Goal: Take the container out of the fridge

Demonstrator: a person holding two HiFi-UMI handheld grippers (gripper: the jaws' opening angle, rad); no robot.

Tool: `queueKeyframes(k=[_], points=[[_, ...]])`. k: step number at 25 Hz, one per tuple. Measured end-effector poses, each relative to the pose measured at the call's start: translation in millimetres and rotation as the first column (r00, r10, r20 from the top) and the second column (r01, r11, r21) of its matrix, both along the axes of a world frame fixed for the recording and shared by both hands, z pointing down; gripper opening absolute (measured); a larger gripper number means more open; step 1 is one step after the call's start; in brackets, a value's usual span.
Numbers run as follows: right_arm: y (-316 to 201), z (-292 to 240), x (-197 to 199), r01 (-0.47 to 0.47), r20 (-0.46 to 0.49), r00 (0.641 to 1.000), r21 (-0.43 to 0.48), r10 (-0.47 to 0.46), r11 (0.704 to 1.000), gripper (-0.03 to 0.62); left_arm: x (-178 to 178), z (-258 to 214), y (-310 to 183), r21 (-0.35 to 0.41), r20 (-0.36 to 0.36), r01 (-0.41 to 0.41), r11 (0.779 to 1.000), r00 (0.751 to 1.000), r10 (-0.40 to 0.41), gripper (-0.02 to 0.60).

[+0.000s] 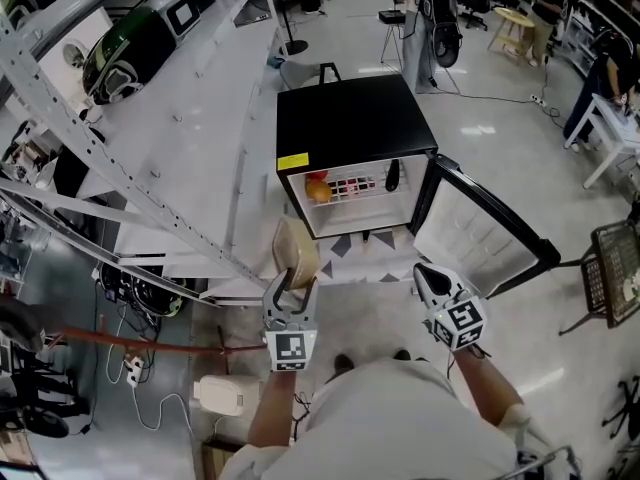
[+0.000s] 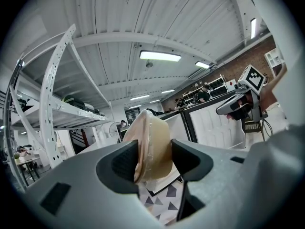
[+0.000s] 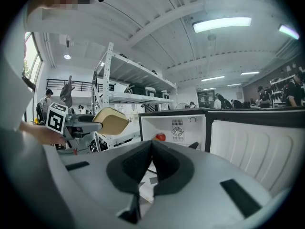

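Our left gripper (image 1: 292, 288) clenches its fingers on the tan container (image 1: 296, 251) before the open black fridge (image 1: 350, 128), fruit (image 1: 318, 190) inside; our right gripper (image 1: 431, 279) keeps fingers together, empty. White shelving (image 1: 150, 138) stands left on the pale floor (image 1: 490, 118)

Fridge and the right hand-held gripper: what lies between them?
A white sheet printed with dark triangles lies just before the open fridge, ahead of the shut right hand-held gripper; the head view shows it.
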State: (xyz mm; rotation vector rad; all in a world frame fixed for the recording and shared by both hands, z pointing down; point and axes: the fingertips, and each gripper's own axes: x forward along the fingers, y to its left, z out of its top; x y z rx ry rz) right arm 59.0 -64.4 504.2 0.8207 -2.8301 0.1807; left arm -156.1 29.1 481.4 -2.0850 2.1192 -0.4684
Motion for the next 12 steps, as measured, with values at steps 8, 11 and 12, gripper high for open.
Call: queueKeyframes(k=[8,11,12], points=[[-0.1,-2.1,1.9,0.001,0.0,1.0,0.004,-0.001,1.0,0.006,1.8,0.2,-0.6,0.005,-0.001,-0.003,1.0,1.0,0.003,0.219],[-0.1,-3.0,1.9,0.001,0.002,1.0,0.002,-0.001,1.0,0.006,2.1,0.0,-0.5,0.004,-0.001,-0.003,1.0,1.0,0.003,0.219],[-0.1,-3.2,2.0,0.001,0.003,1.0,0.001,-0.001,1.0,0.006,2.2,-0.1,-0.5,0.004,-0.001,-0.003,1.0,1.0,0.003,0.219]])
